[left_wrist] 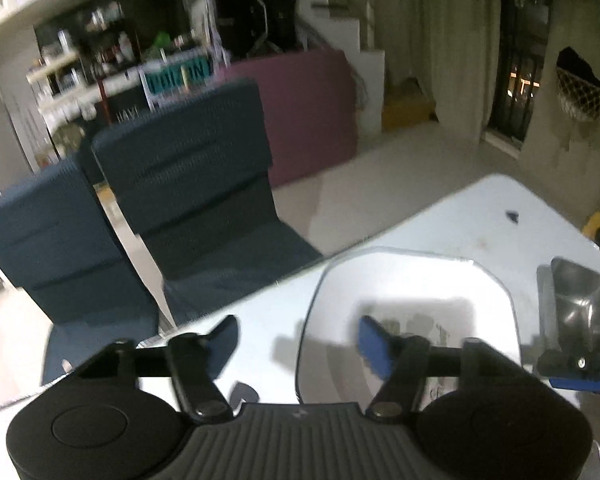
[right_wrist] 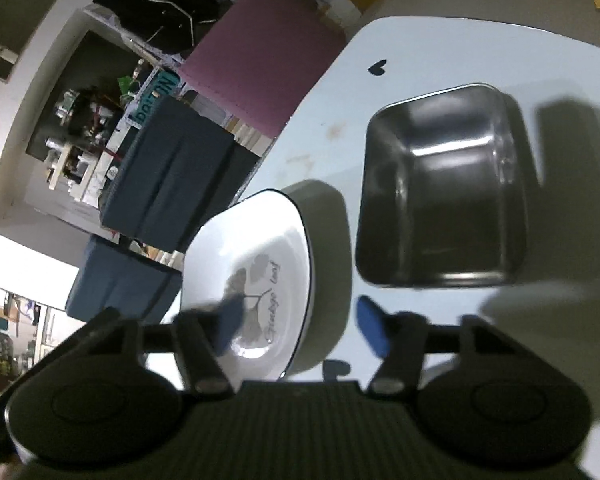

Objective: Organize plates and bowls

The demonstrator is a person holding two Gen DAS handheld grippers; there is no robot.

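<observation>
Two wrist views over a white table (left_wrist: 440, 216) at one moment of sorting dishes. In the left wrist view, my left gripper (left_wrist: 298, 338) hangs above the table with its blue-padded fingers (left_wrist: 374, 344) partly apart and nothing between them; the left pad stands over bare table, the right pad over the near left part of a white plate (left_wrist: 412, 292) with rounded corners and a thin dark rim. The plate lies flat, close to the table's left edge. To its right, apart from it, sits a square steel bowl (left_wrist: 580, 300), partly hidden by my other gripper at the right border of that view. In the right wrist view, my right gripper (right_wrist: 298, 326) also stands half open and empty: its left pad overlaps the near part of the white plate (right_wrist: 260, 256), which carries a grey leaf print and script lettering, while its right pad (right_wrist: 374, 330) stands over bare table just right of the plate. I cannot tell whether either pad touches the plate. The steel bowl (right_wrist: 444, 188) stands upright and empty, farther away and to the right. A small dark heart-shaped mark (right_wrist: 378, 67) lies on the far table. Beyond the left edge stand two dark blue chairs (left_wrist: 196, 168) and a mauve panel (left_wrist: 308, 112).
</observation>
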